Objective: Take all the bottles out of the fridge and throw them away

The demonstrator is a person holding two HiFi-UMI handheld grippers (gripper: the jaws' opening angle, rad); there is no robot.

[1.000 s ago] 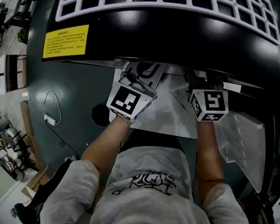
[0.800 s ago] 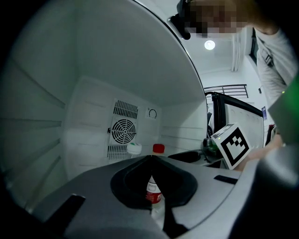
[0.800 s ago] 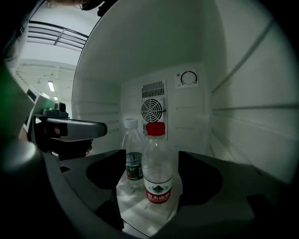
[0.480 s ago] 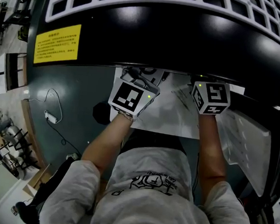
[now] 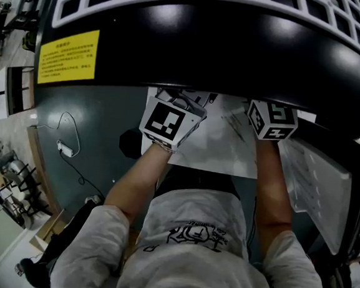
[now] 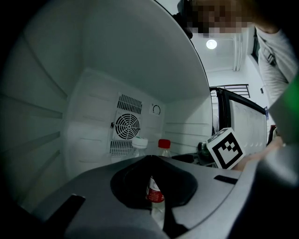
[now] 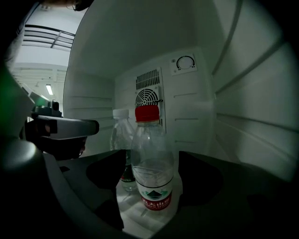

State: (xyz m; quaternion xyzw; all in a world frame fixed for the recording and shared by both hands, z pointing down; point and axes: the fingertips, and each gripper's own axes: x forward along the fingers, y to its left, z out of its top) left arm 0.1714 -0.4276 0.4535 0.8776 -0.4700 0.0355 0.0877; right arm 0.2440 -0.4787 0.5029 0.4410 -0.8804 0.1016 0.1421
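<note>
The right gripper (image 7: 152,161) is the nearer of the two to the work. Its jaws are spread, one on each side of the red-capped bottle (image 7: 151,168). That bottle stands upright on the white fridge floor (image 7: 135,212), with its long axis vertical and its lower body level with the jaws. A thin strip of floor shows between the bottle and each jaw, so I judge the jaws released and not yet pressing it. The bottle already sits in the gap. The coming move therefore looks like a plain squeeze across its width, then a pull straight back toward the open front.

The left gripper (image 6: 150,161) is beside it to the left and also inside the fridge (image 7: 243,102). Its jaws are drawn together at the tips, with only a narrow slit behind them, and they grip nothing. Both bottles stand beyond those tips rather than between them.

Farther in, behind the red-capped one and a little to its left, stands the white-capped bottle (image 7: 120,135). It is also upright and untouched. The left gripper has the clearer line to it, but would have to release its jaws first.

Farthest back, the fan grille (image 7: 148,100) sits in the rear wall.
</note>
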